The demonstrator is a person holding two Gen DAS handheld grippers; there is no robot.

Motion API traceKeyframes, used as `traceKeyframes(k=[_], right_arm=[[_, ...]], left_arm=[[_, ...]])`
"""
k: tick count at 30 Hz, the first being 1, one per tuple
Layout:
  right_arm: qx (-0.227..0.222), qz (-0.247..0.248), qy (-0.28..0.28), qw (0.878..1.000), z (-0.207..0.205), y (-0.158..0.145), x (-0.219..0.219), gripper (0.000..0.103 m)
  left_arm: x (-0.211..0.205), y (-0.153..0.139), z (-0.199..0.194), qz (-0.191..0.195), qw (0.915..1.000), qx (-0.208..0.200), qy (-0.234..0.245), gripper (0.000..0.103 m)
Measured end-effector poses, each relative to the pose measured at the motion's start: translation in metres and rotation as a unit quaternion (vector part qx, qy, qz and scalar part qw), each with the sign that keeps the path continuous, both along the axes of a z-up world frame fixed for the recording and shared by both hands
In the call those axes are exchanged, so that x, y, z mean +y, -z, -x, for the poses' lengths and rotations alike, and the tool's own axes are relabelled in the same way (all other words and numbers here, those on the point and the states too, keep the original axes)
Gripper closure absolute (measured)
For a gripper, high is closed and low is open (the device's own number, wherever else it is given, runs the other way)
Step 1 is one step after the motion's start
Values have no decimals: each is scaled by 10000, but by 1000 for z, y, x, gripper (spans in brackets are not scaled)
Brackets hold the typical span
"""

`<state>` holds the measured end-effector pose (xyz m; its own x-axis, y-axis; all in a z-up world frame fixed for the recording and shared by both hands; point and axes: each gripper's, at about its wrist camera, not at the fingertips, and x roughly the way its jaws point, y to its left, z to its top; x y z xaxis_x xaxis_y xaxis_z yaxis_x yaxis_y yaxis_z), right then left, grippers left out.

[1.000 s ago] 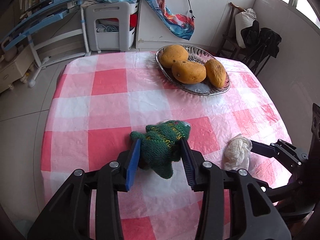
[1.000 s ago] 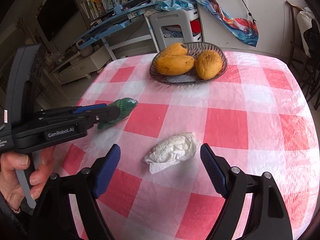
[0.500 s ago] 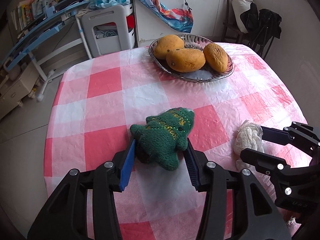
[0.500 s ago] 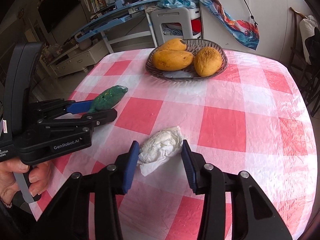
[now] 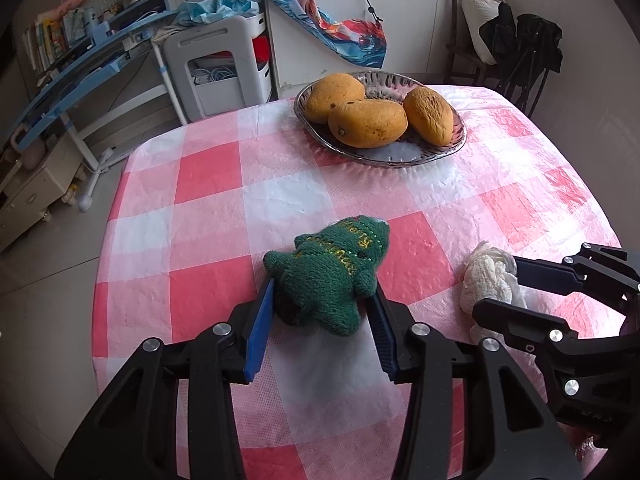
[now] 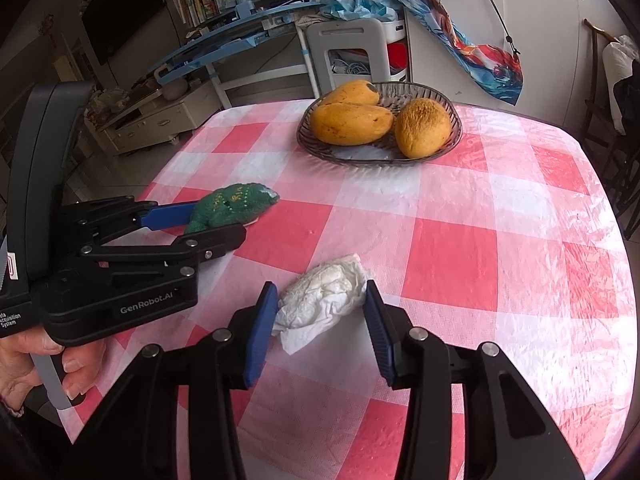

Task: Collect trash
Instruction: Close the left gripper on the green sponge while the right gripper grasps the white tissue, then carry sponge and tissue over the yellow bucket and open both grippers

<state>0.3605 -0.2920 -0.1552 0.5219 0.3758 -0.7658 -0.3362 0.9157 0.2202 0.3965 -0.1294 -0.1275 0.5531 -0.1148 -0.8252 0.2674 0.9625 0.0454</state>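
Observation:
A green knitted toy point(image 5: 330, 276) is held between the blue pads of my left gripper point(image 5: 324, 328), which is shut on it just above the red-and-white checked tablecloth point(image 5: 224, 240). In the right wrist view the toy point(image 6: 232, 208) shows at the left. A crumpled white tissue point(image 6: 324, 300) sits between the pads of my right gripper point(image 6: 320, 328), which is shut on it. The tissue point(image 5: 488, 280) also shows at the right of the left wrist view.
A glass dish point(image 5: 452, 148) with three mangoes stands at the far side of the table. A white stool point(image 5: 216, 68), a blue-and-white rack point(image 5: 80, 92) and a chair point(image 5: 500, 40) with dark clothes stand beyond the table.
My right gripper closed from wide open onto the tissue. My left gripper, holding the green toy, drew back slightly and rose, tilting the view.

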Motion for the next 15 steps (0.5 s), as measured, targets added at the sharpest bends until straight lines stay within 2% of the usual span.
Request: traceKeyframes(k=[1,3,4,10,15], right_arm=[[-4,-1,-18,10000,0,0,1,65],[7,-42,-79,10000,1,0,3,75],[15,-65,-107,9999,1,0,3,76],[-68,-259,-157,9995,9,-10,4,80],[-278,-602,-153,9977,36,-35,-2,80]], left_arm=[[0,0,0,4,10000,-14,7,71],[1,-2,2,47,10000,-23,9,75],[2,-4,3,110,9999,-32,4,77],[26,-27,25,668,9976,-35,-182,78],[47,-55,73,835,9956,-238,-358,78]])
